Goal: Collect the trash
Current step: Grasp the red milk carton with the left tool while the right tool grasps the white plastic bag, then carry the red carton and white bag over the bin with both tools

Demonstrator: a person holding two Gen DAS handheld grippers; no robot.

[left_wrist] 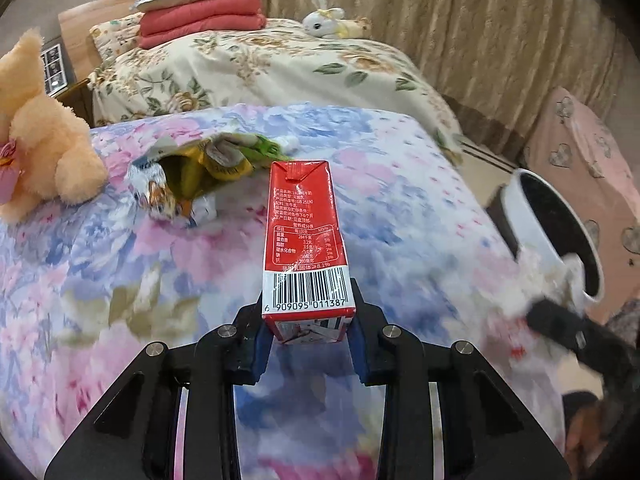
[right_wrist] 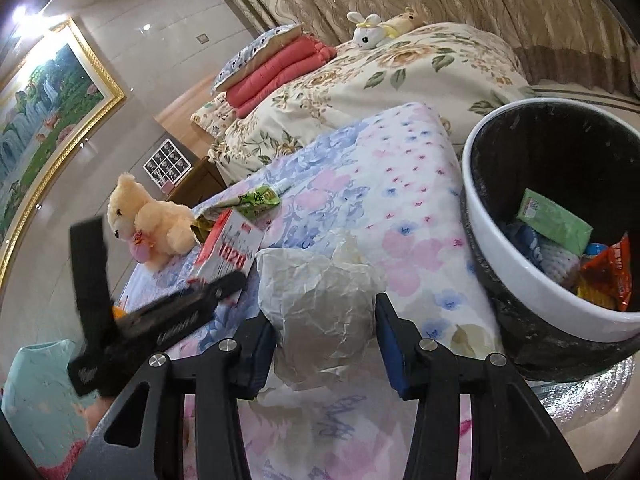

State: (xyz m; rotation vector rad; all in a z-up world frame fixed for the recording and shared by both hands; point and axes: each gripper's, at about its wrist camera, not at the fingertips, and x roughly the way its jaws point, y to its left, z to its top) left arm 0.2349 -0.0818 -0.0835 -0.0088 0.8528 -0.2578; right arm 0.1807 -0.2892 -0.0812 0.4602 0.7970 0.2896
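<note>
My left gripper (left_wrist: 308, 316) is shut on the bottom end of a red milk carton (left_wrist: 304, 220), which sticks out forward above the floral bedspread. In the right wrist view the same carton (right_wrist: 230, 248) shows at the left. My right gripper (right_wrist: 324, 336) is shut on a crumpled ball of white paper (right_wrist: 320, 300), just left of the trash bin (right_wrist: 516, 280). The bin has a white rim and a black liner, and several wrappers lie inside it. An open snack bag (left_wrist: 180, 184) and a green tube (right_wrist: 262, 199) lie on the bedspread.
A peach teddy bear (left_wrist: 44, 152) sits at the left on the bedspread (left_wrist: 120, 264). Behind is a bed with a flowered quilt (left_wrist: 280, 68), folded red blankets (left_wrist: 200, 20) and a white toy rabbit (left_wrist: 324, 20). Curtains hang at the back. The bin (left_wrist: 536, 216) stands off the bedspread's right edge.
</note>
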